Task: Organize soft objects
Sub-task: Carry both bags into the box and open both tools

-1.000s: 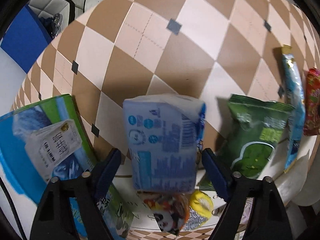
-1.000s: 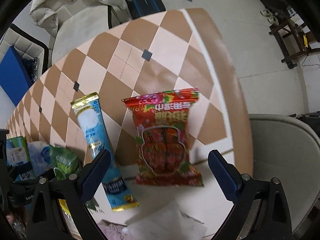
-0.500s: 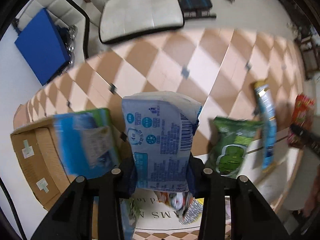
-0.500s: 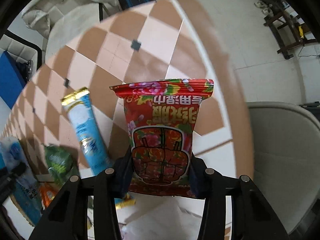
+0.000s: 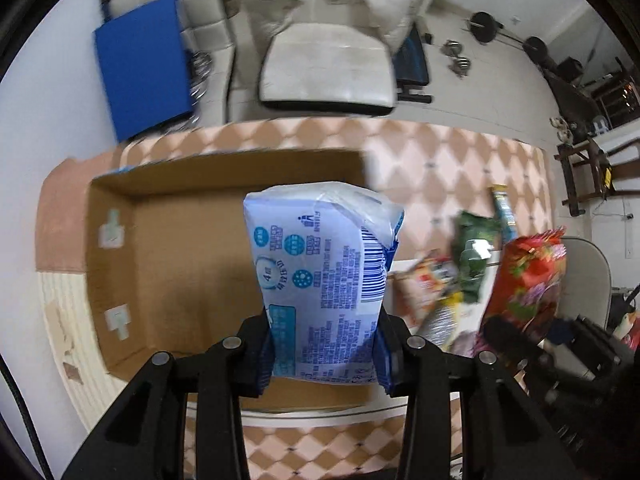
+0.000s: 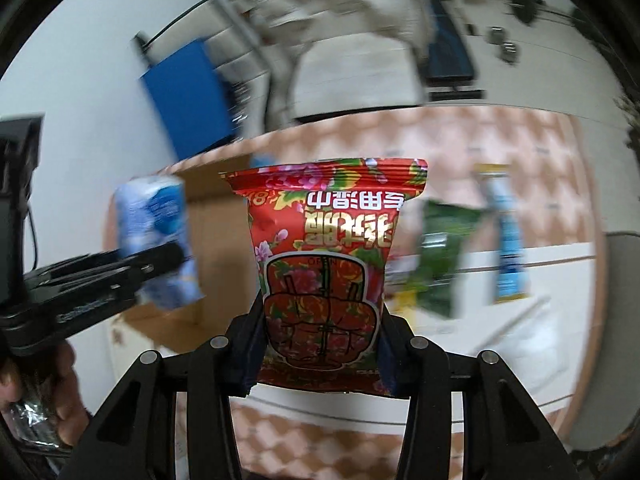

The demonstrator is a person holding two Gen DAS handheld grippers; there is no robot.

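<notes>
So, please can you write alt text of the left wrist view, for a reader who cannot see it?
The left gripper holds a pale blue tissue pack upright, in front of an open cardboard box on a checkered table. To the right, a red floral packet is held up near a green snack bag.

The cardboard box (image 5: 192,264) sits left of the loose packets (image 5: 472,264).

A home: white sofa (image 5: 326,68), barbell weights (image 5: 484,26), checkered dining table (image 5: 440,160).
</notes>
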